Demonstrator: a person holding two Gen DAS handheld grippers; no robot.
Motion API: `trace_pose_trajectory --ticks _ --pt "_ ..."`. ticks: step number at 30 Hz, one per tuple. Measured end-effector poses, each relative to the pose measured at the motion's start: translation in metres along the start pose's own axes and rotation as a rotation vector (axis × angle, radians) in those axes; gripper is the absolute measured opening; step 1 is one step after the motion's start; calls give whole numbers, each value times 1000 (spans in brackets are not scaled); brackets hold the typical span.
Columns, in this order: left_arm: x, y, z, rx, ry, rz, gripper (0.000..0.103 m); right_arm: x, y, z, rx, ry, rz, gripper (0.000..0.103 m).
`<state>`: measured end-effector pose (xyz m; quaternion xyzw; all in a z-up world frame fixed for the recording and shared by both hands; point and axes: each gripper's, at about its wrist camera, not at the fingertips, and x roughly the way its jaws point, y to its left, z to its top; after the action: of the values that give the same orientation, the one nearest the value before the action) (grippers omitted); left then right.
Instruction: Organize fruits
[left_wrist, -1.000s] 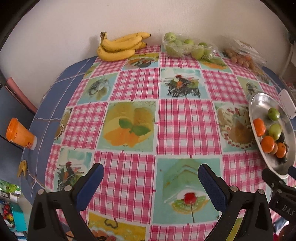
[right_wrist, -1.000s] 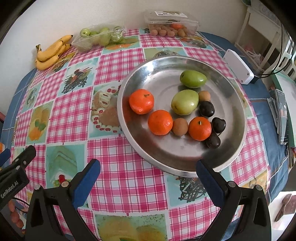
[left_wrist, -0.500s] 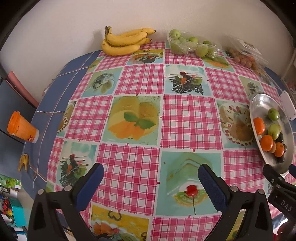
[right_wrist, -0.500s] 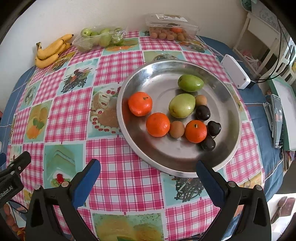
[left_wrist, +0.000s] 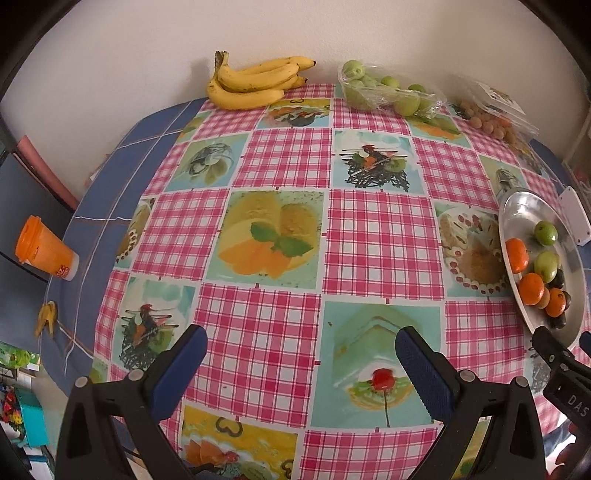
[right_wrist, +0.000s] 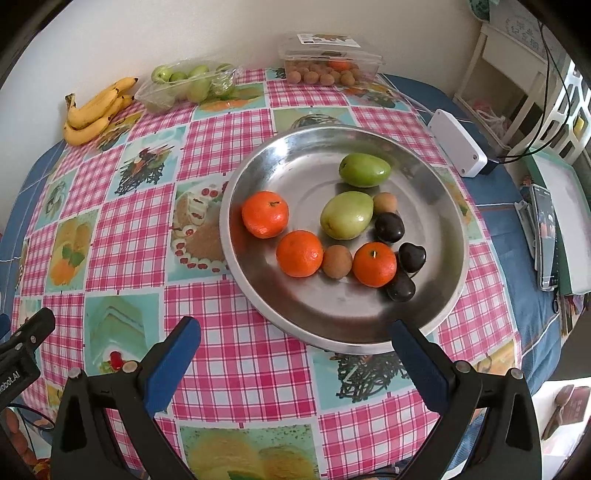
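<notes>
A round steel plate (right_wrist: 280, 162) sits on the chequered tablecloth and holds three oranges (right_wrist: 265, 213), two green fruits (right_wrist: 346, 215), two brown fruits and three dark ones. It shows at the right edge of the left wrist view (left_wrist: 517, 203). A banana bunch (left_wrist: 251, 83) (right_wrist: 96, 110), a bag of green fruits (left_wrist: 388, 92) (right_wrist: 188, 85) and a clear box of brown fruits (right_wrist: 328, 62) lie at the far edge. My left gripper (left_wrist: 301, 367) is open and empty over the cloth. My right gripper (right_wrist: 293, 360) is open and empty before the plate.
An orange cup (left_wrist: 44, 251) stands left of the table. A white box (right_wrist: 458, 142), a phone (right_wrist: 545, 236) and cables lie right of the plate. The table edge curves close below both grippers.
Both grippers have drawn back and up from the table, so more of the cloth and far edge shows. Jaws stay open; no fruit has moved.
</notes>
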<state>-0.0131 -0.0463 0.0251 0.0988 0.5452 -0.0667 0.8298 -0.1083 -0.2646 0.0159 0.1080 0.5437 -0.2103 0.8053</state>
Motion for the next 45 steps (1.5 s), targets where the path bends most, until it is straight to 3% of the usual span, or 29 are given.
trace_pose_trajectory --ticks 45 --pt "2 -4 0 21 4 11 103 4 2 0 -1 21 10 103"
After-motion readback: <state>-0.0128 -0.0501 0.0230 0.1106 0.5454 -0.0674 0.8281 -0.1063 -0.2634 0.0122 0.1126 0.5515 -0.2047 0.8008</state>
